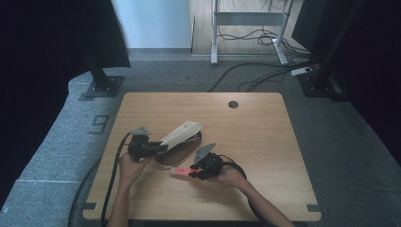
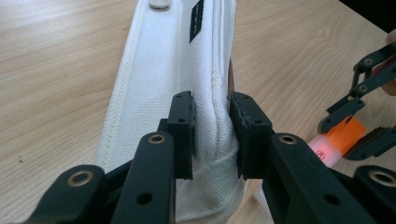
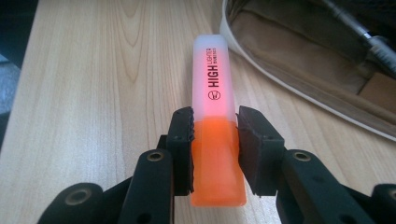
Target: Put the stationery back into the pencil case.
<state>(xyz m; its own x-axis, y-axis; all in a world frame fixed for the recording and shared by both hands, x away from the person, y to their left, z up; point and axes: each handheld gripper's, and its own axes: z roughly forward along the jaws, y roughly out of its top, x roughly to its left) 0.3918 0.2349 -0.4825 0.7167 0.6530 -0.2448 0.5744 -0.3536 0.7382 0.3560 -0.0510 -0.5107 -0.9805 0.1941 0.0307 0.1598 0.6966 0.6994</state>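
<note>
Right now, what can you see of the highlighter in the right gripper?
The highlighter is a flat, blocky orange marker: an opaque orange body at the near end and a translucent, pinkish-frosted cap at the far end, printed with black "HIGH" lettering and a small round logo. It looks like plastic, and the cap is on. The right gripper is shut on it across the join of cap and body. It points toward the rim of the open pencil case, just short of it, low over the wooden table.

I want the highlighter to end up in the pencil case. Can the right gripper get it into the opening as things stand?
Probably yes. The left gripper holds the white flap up, so the pencil case lies open beside the highlighter clamped in the right gripper, with bare table between.
</note>
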